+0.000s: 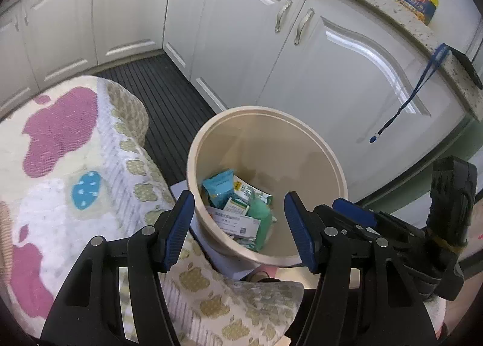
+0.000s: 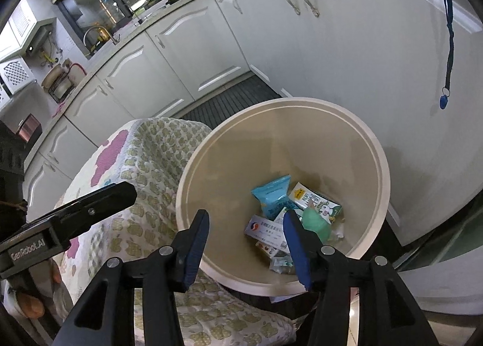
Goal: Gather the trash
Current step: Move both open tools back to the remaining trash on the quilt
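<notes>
- Two grippers, left gripper (image 1: 238, 231) and right gripper (image 2: 246, 250), both poised over one beige bin (image 1: 338, 164); jaws of each stand apart, nothing between them.
- Several trash items lie at the bin's bottom: blue packet (image 2: 271, 195), white carton (image 2: 317, 199), green wad (image 2: 315, 222), printed cards (image 2: 264, 231).
- One patterned quilt (image 1: 75, 164) just beside the bin, no loose trash visible on it.
- Judgement: collection largely done; remaining litter, if any, lies out of view.

The trash bin (image 1: 317, 146) is beige. Inside lie a teal packet (image 1: 219, 187), a mint-green wrapper (image 1: 261, 219) and white printed cartons (image 2: 320, 202). The quilt (image 1: 60, 164) is cream with pink blotches, a blue dotted patch and olive apple prints. Cabinet doors (image 1: 332, 80) are glossy white.
</notes>
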